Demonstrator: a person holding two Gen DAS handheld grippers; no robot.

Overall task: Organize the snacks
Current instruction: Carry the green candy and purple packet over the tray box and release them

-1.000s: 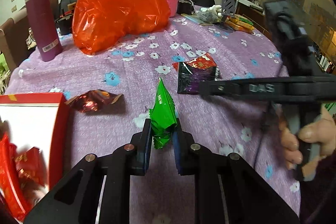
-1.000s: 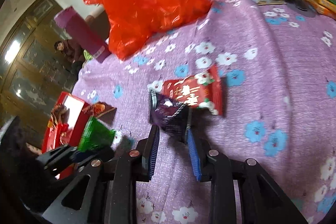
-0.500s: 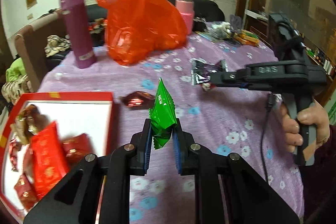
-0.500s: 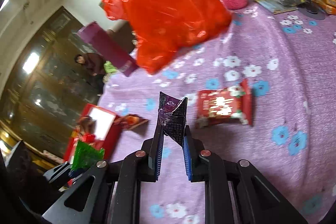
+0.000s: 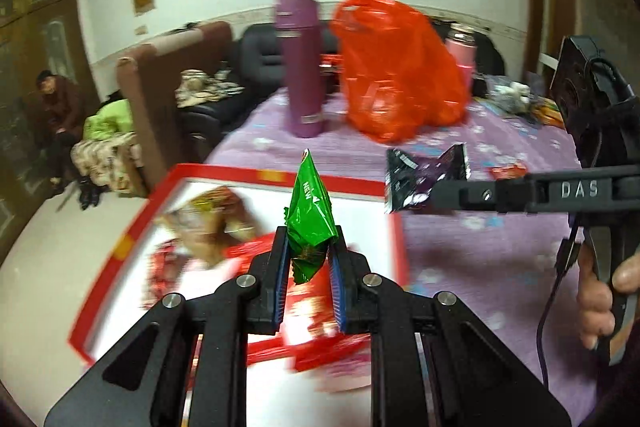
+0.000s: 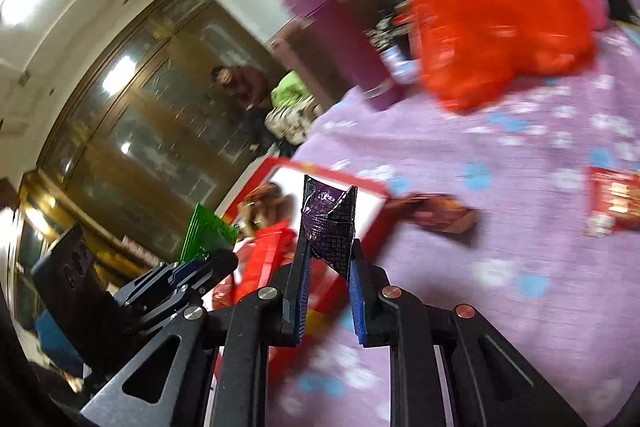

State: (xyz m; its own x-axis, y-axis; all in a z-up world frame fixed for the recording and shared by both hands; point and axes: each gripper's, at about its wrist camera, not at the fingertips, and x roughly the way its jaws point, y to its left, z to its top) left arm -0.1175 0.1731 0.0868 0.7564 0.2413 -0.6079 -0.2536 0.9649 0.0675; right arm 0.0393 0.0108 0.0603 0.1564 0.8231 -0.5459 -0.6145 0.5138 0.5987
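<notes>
My left gripper (image 5: 308, 247) is shut on a green snack packet (image 5: 310, 219) and holds it above the red-rimmed box (image 5: 120, 247), which holds several red and gold snacks. My right gripper (image 6: 326, 255) is shut on a dark purple snack packet (image 6: 328, 223), held above the box's near corner (image 6: 376, 191). In the left wrist view the purple packet (image 5: 420, 181) hangs over the box's right rim. A brown wrapped snack (image 6: 436, 213) and a red packet (image 6: 614, 201) lie on the purple floral tablecloth (image 6: 520, 147).
A purple thermos (image 5: 302, 67), an orange plastic bag (image 5: 396, 67) and a pink bottle (image 5: 462, 47) stand at the table's far side. Clutter lies at the far right (image 5: 516, 97). A sofa (image 5: 240, 67) and a seated person (image 5: 60, 107) are beyond the table.
Both grippers have swung left with their packets, from over the tablecloth to over the red box. The purple packet was lifted off the table a second ago.
</notes>
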